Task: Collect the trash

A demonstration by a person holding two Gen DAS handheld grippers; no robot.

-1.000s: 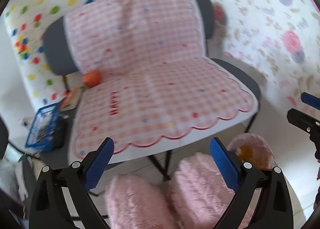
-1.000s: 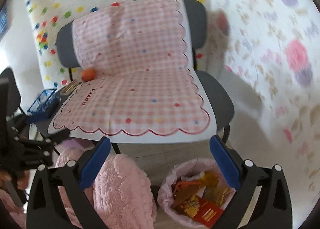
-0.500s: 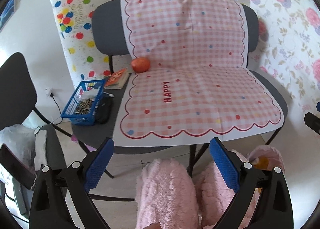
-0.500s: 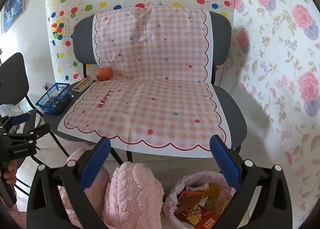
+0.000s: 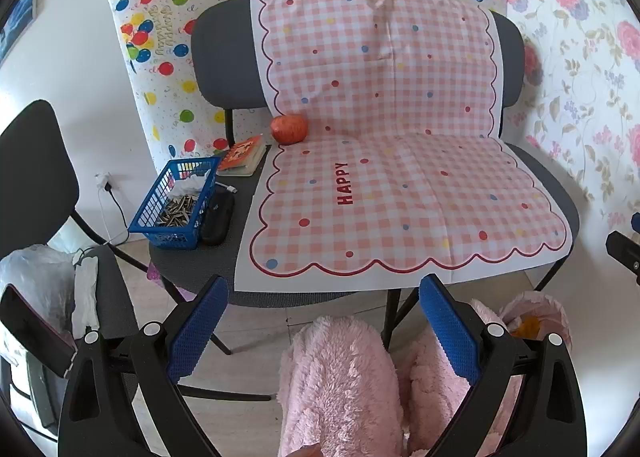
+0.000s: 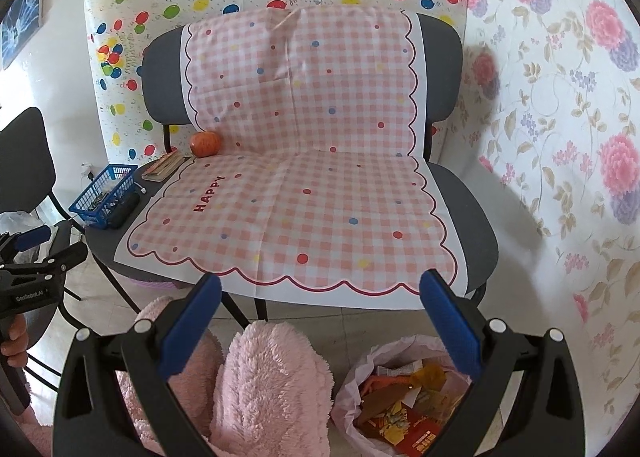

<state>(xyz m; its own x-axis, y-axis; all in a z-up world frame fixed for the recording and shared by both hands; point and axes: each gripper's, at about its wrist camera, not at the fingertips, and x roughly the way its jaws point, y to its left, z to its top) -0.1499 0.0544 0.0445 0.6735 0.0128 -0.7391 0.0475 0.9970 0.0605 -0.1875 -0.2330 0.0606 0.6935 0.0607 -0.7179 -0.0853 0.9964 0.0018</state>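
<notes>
A pink-lined trash bag [image 6: 404, 397] sits on the floor at the lower right, holding several wrappers and paper scraps; its rim [image 5: 536, 309] shows in the left wrist view too. My right gripper [image 6: 320, 321] is open and empty, above and left of the bag. My left gripper [image 5: 324, 321] is also open and empty, facing the bench. The pink checked cloth [image 5: 400, 185] [image 6: 304, 193] on the grey bench carries no trash. An orange-red fruit [image 5: 289, 129] [image 6: 205, 143] rests at the cloth's back left corner.
A blue basket [image 5: 176, 203] [image 6: 105, 195], a black case [image 5: 218, 217] and a book [image 5: 242, 155] lie on the bench's left end. The person's pink fluffy slippers [image 5: 340, 389] [image 6: 272, 385] stand below. A black chair [image 5: 36, 185] holds a white bag [image 5: 28, 277].
Both views swung left and steadied from a blurred state; the bench now faces each camera squarely. Both grippers stayed open and empty.
</notes>
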